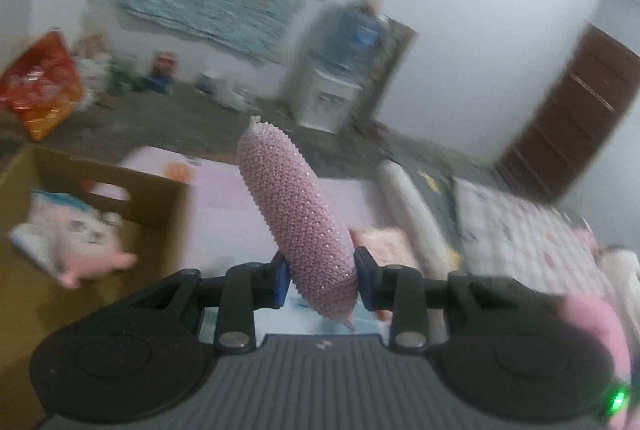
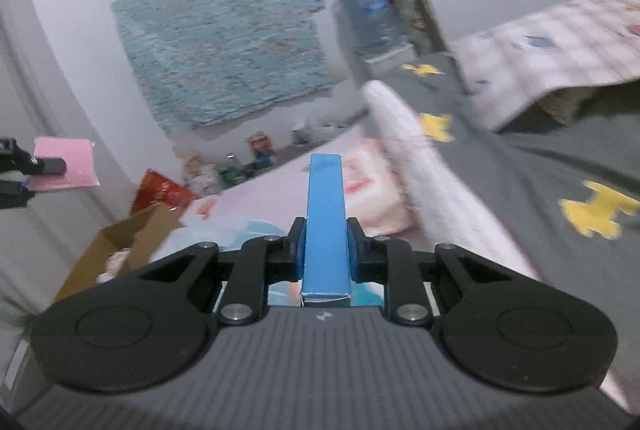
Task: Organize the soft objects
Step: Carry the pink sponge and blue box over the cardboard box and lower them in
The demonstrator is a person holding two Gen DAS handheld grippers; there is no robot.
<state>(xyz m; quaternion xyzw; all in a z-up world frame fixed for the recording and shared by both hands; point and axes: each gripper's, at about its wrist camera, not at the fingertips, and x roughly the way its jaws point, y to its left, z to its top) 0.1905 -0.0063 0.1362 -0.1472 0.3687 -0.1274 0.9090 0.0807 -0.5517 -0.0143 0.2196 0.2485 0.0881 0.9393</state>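
My left gripper (image 1: 322, 278) is shut on a pink knobbly soft pouch (image 1: 296, 214), which stands edge-on and tilts up to the left. In the right wrist view the same pink pouch (image 2: 68, 162) shows flat at the far left, held high. My right gripper (image 2: 325, 250) is shut on a slim blue box (image 2: 325, 226) that points away from me. An open cardboard box (image 1: 152, 190) sits low on the left, with a pink and white plush toy (image 1: 88, 234) inside. The cardboard box (image 2: 120, 242) also shows below left of the right gripper.
A bed with a grey sheet (image 2: 520, 170), a rolled white mat (image 1: 412, 214) and a checked blanket (image 1: 528, 230) lies to the right. A pink packet (image 2: 372, 190) rests on the pale mat. A water dispenser (image 1: 332, 86), a red bag (image 1: 40, 82) and a brown door (image 1: 572, 110) stand behind.
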